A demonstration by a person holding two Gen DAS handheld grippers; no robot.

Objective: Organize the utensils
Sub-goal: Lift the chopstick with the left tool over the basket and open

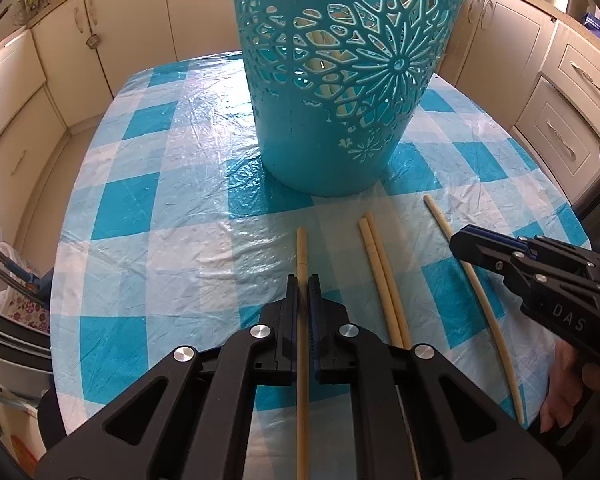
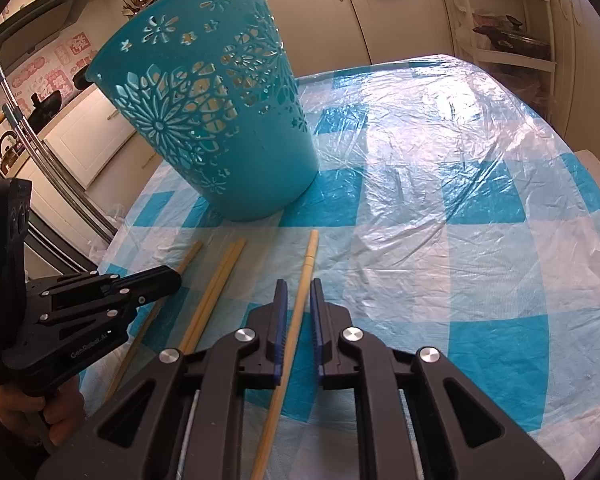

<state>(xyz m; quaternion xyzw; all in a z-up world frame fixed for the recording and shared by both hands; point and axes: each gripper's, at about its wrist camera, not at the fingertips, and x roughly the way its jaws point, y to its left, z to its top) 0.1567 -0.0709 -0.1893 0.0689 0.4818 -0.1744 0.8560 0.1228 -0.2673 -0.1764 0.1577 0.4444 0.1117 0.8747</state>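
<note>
On table, before basket: four chopsticks are laid roughly parallel, tips toward the basket [image 1: 340,92].
Table [image 1: 148,208]: covered in blue-checked plastic.
Left hand-held gripper [image 1: 303,292]: clamped on the leftmost chopstick [image 1: 302,248], its long axis running out between the fingers toward the basket.
Right hand-held gripper [image 2: 298,300]: nearly closed around the rightmost chopstick [image 2: 309,256]; contact by both pads cannot be told.
Middle pair [image 1: 380,272]: left lying between the two grippers.
Relation: basket stands ahead of both; left is judged nearer.
</note>
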